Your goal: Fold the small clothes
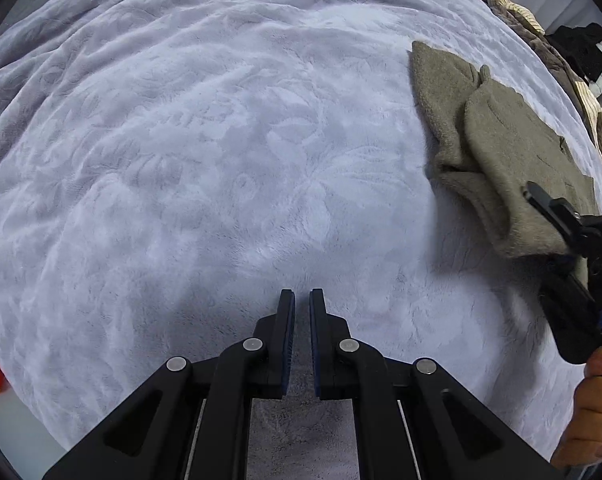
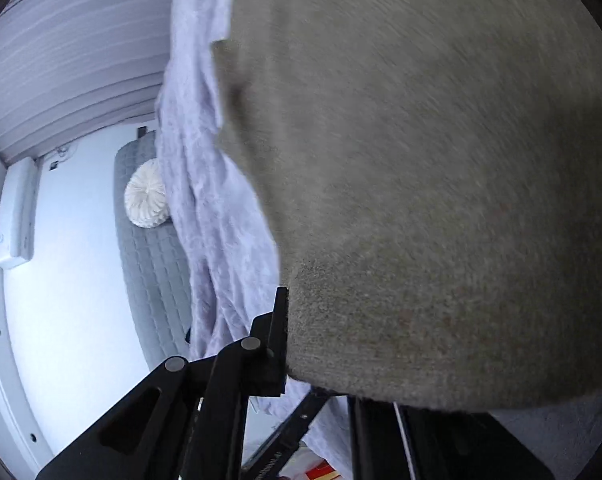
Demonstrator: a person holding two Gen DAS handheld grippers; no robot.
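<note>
A wide bed fills the scene, covered by a pale lilac plush blanket [image 1: 221,160] with an embossed flower pattern. On it lies an olive-brown fleece garment [image 1: 497,148], partly folded, with one layer doubled over another. Its long axis runs from far ahead of the left fingers back toward their right side, where its near end is lifted off the blanket.

That near end is held by the right gripper [image 1: 557,220]. In the left wrist view one dark finger lies on top of the cloth and the fabric bends over it; in the right wrist view the garment [image 2: 421,200] covers almost everything ahead of the right fingers [image 2: 279,340] and hides the far finger entirely. The fingers appear to be clenched on the garment's edge, with the cloth draped across them.

The left gripper [image 1: 302,320] hovers over bare blanket, its fingers drawn nearly together with only a narrow slit between them, and nothing in it. The garment lies well off to the right of these fingers and somewhat ahead.

So the right hand is plainly the nearer one and has the cloth; the coming fold likely turns on carrying that lifted end along the long axis, away toward the far end. The left would have to cross to the right to help.

Beyond the garment, at the bed's far right edge, a heap of striped and dark clothes [image 1: 577,56] waits. A round white cushion [image 2: 148,194] sits to the left of the right fingers.
</note>
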